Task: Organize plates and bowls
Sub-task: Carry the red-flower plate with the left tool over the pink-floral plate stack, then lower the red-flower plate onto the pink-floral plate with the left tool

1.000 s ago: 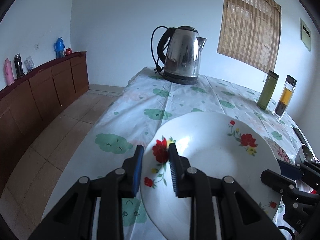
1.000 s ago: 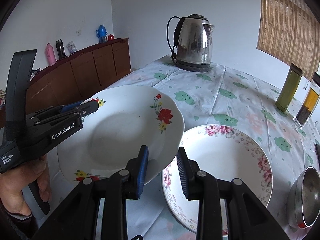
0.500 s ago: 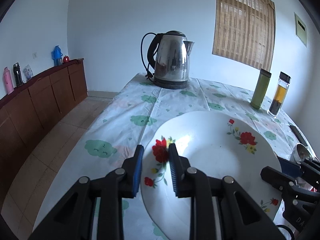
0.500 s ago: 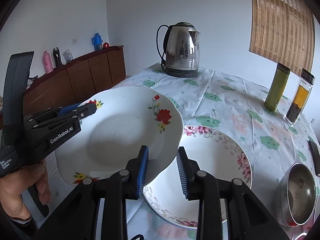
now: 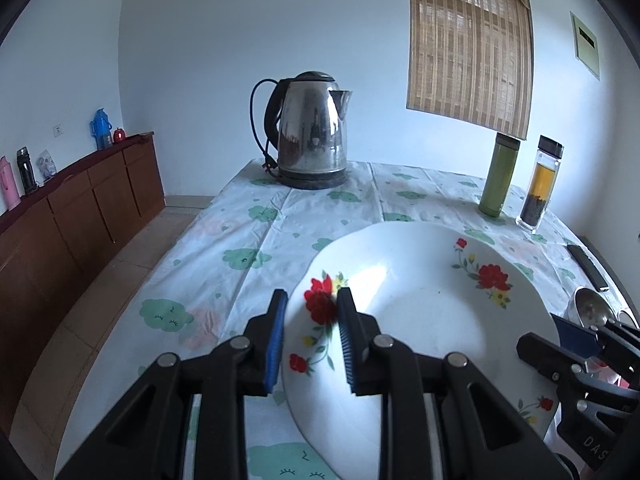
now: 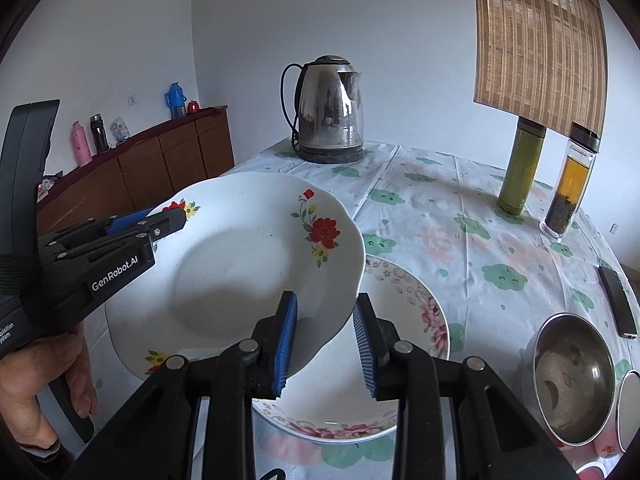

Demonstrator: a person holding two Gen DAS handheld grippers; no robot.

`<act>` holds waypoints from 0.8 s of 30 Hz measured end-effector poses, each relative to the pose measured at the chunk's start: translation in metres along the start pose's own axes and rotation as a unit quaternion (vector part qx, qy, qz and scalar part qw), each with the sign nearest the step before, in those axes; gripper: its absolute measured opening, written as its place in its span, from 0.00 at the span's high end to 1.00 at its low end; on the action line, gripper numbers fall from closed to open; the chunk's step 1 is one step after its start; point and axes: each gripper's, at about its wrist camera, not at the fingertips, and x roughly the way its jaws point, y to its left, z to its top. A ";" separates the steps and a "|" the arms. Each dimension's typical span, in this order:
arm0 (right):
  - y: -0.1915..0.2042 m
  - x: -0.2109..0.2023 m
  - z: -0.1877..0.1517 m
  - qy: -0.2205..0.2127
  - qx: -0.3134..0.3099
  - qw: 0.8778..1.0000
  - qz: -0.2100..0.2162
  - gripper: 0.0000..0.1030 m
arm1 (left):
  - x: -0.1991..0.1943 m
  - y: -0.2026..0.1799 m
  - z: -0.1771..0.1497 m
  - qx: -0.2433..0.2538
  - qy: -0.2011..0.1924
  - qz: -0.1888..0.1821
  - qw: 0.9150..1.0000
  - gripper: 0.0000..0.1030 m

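A broad strip of bare tablecloth [image 6: 420, 216] lies open between the kettle [image 6: 332, 108] at the far edge and the pink-flowered plate [image 6: 404, 304] nearer the cameras. On the right, a green flask [image 6: 520, 168] and a tea bottle [image 6: 570, 188] stand close together near the edge, with a dark phone [image 6: 618, 304] lying beyond them. Two steel bowls [image 6: 572, 376] crowd the near right corner. The left side of the table drops to open floor [image 5: 104, 280], bounded by a wooden sideboard [image 5: 60, 220].
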 end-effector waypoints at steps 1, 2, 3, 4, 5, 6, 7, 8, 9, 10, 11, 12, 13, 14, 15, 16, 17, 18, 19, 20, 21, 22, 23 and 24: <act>-0.003 -0.001 0.000 0.000 0.002 1.000 -0.002 0.70 | 0.001 -0.003 0.000 0.001 0.000 -0.001 1.000 0.78; -0.005 -0.002 -0.001 -0.001 0.004 1.000 -0.003 0.70 | 0.001 -0.006 0.000 0.002 0.001 -0.002 1.000 0.78; -0.008 -0.003 -0.001 -0.003 0.005 1.000 -0.006 0.70 | 0.001 -0.009 0.000 0.003 0.001 -0.004 1.000 0.78; -0.010 -0.003 -0.001 -0.004 0.008 1.000 -0.008 0.70 | 0.002 -0.011 0.000 0.003 0.002 -0.005 1.000 0.78; -0.013 -0.004 -0.001 -0.005 0.010 1.000 -0.010 0.70 | 0.002 -0.015 0.000 0.004 0.002 -0.006 1.000 0.78; -0.016 -0.006 -0.001 -0.007 0.013 1.000 -0.011 0.70 | 0.002 -0.018 0.001 0.005 0.002 -0.007 1.000 0.78; -0.018 -0.007 0.000 -0.008 0.015 1.000 -0.013 0.70 | 0.002 -0.021 0.001 0.006 0.001 -0.008 1.000 0.78; -0.021 -0.007 0.000 -0.009 0.017 1.000 -0.015 0.70 | 0.002 -0.024 0.001 0.008 0.000 -0.009 1.000 0.78; -0.023 -0.008 0.000 -0.011 0.019 1.000 -0.018 0.70 | 0.002 -0.026 0.002 0.008 0.001 -0.009 1.000 0.78; -0.025 -0.009 0.000 -0.011 0.020 1.000 -0.020 0.70 | 0.003 -0.029 0.003 0.010 0.001 -0.011 1.000 0.78; -0.027 -0.009 0.000 -0.011 0.022 0.999 -0.022 0.70 | 0.004 -0.032 0.004 0.012 0.001 -0.012 1.000 0.78; -0.030 -0.009 0.000 -0.011 0.024 0.999 -0.024 0.70 | 0.005 -0.034 0.004 0.014 0.002 -0.013 1.000 0.78; -0.032 -0.010 -0.001 -0.010 0.026 0.999 -0.025 0.70 | 0.006 -0.037 0.005 0.016 0.003 -0.014 1.000 0.78; -0.035 -0.009 -0.001 -0.008 0.029 0.999 -0.026 0.70 | 0.008 -0.041 0.005 0.019 0.003 -0.014 1.000 0.78; -0.038 -0.007 -0.002 -0.006 0.032 0.999 -0.028 0.70 | 0.009 -0.044 0.005 0.023 0.004 -0.014 1.000 0.78; -0.041 -0.006 -0.003 -0.003 0.035 0.999 -0.030 0.70 | 0.011 -0.047 0.005 0.026 0.005 -0.014 1.000 0.78; -0.043 -0.005 -0.003 -0.001 0.037 0.999 -0.034 0.70 | 0.013 -0.050 0.005 0.028 0.006 -0.016 0.999 0.78; -0.045 -0.004 -0.004 0.001 0.040 0.999 -0.036 0.70 | 0.014 -0.053 0.005 0.030 0.007 -0.016 0.999 0.78; -0.048 -0.003 -0.005 0.003 0.044 0.998 -0.038 0.70 | 0.017 -0.056 0.004 0.033 0.009 -0.016 0.999 0.78; -0.050 -0.002 -0.005 0.005 0.045 0.998 -0.041 0.70 | 0.019 -0.058 0.004 0.034 0.010 -0.017 0.999 0.78; -0.052 -0.001 -0.005 0.006 0.046 0.998 -0.044 0.70 | 0.021 -0.059 0.004 0.036 0.012 -0.019 0.999 0.78; -0.053 0.000 -0.006 0.007 0.046 0.998 -0.048 0.70 | 0.022 -0.061 0.003 0.037 0.013 -0.019 0.999 0.78; -0.053 0.001 -0.007 0.010 0.045 0.998 -0.051 0.70 | 0.025 -0.061 0.002 0.039 0.015 -0.019 0.999 0.78; -0.054 0.003 -0.007 0.013 0.046 0.997 -0.053 0.70 | 0.027 -0.061 0.001 0.038 0.018 -0.018 0.999 0.78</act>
